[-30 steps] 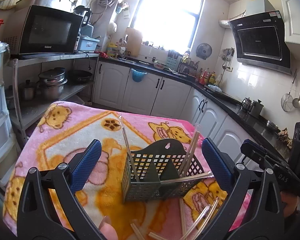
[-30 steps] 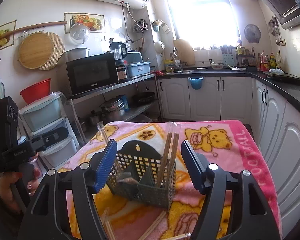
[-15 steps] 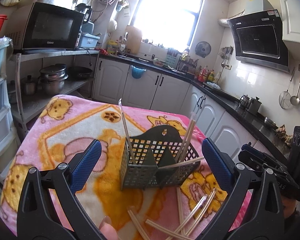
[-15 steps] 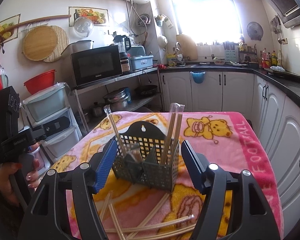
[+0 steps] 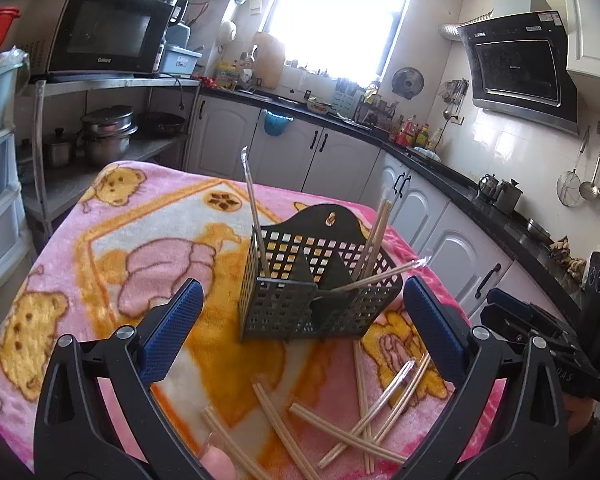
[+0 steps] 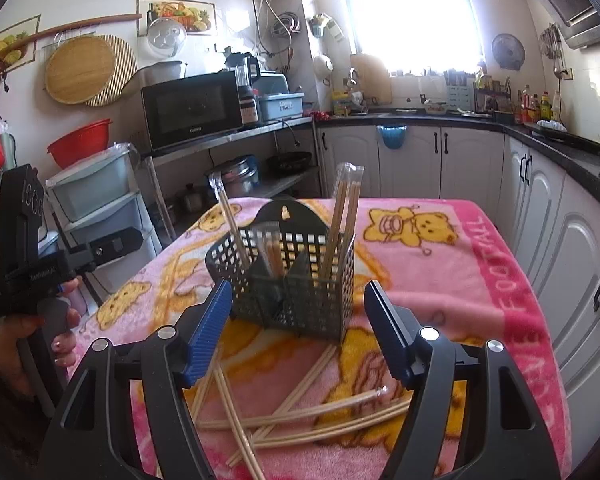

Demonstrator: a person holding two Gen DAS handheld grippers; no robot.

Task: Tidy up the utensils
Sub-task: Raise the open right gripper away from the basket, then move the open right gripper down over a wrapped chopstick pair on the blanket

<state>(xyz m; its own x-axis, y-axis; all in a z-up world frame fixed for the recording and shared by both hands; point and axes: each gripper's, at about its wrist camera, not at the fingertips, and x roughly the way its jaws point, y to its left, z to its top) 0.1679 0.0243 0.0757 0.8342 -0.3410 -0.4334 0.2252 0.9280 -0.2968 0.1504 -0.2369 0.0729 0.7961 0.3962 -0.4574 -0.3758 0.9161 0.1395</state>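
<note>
A dark grid utensil basket (image 5: 316,284) stands on the pink bear blanket (image 5: 140,232); it also shows in the right wrist view (image 6: 288,276). Wrapped chopstick pairs stand in its compartments (image 5: 256,216) (image 6: 342,220). Several loose chopstick pairs (image 5: 364,412) lie on the blanket in front of the basket, and also show in the right wrist view (image 6: 300,412). My left gripper (image 5: 300,332) is open and empty, above and short of the loose chopsticks. My right gripper (image 6: 298,328) is open and empty, just before the basket.
The other hand-held gripper shows at the right edge of the left wrist view (image 5: 540,336) and at the left of the right wrist view (image 6: 40,268). White cabinets (image 6: 440,160), a shelf with microwave (image 6: 196,108) and plastic drawers (image 6: 96,200) surround the table.
Both grippers have drawn back and up from the basket. More of the loose chopsticks on the blanket have come into view. The jaws stay open.
</note>
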